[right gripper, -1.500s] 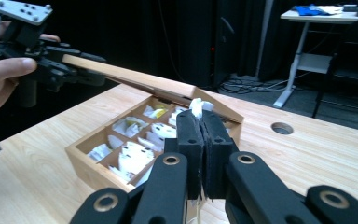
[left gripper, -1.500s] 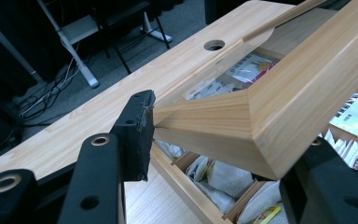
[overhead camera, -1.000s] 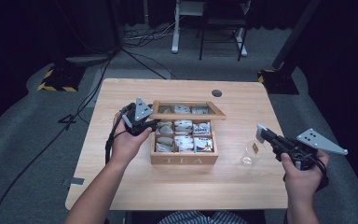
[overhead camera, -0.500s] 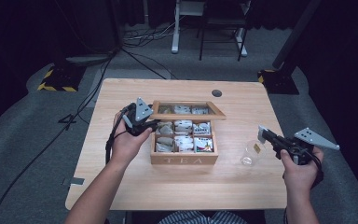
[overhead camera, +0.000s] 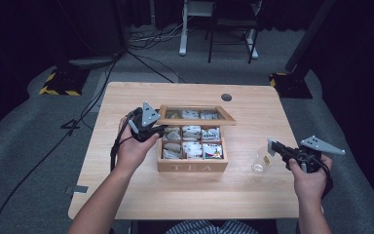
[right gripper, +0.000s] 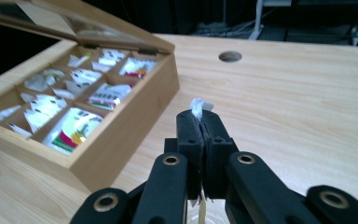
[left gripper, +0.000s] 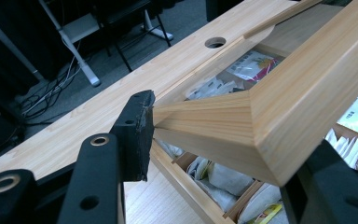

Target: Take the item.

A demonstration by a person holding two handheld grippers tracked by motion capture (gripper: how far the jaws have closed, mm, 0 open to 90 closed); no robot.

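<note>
From above, the wooden tea box (overhead camera: 192, 157) sits mid-table with its glass-paned lid (overhead camera: 195, 116) propped up and back, and the left gripper (overhead camera: 152, 131) is right at the lid's near-left corner. The left gripper view settles what the high view cannot: the jaws are clamped on the lid's wooden frame (left gripper: 261, 116), one black pad (left gripper: 137, 133) pressed flat against the mitred corner, the other jaw coming up under the frame at the lower right. Beneath the raised frame the same view looks down into compartments of tea sachets (left gripper: 223, 179).

Over on the right, the right gripper (overhead camera: 273, 147) hovers by a clear plastic cup (overhead camera: 262, 160) standing near the table's right edge, well apart from the box. From overhead the jaws look like one dark bar — whether anything is in them, you cannot tell there. The right gripper view answers it: the right gripper (right gripper: 201, 120) has its pads pinched tight together on a small white paper tag (right gripper: 197, 107) that pokes out above the tips, with a thin string trailing out below the pads.

That view also shows the box side-on at left, lid tilted open, the colourful packets in neat rows, and the cable hole (right gripper: 230, 56) in the wooden table (right gripper: 307, 116) beyond.
</note>
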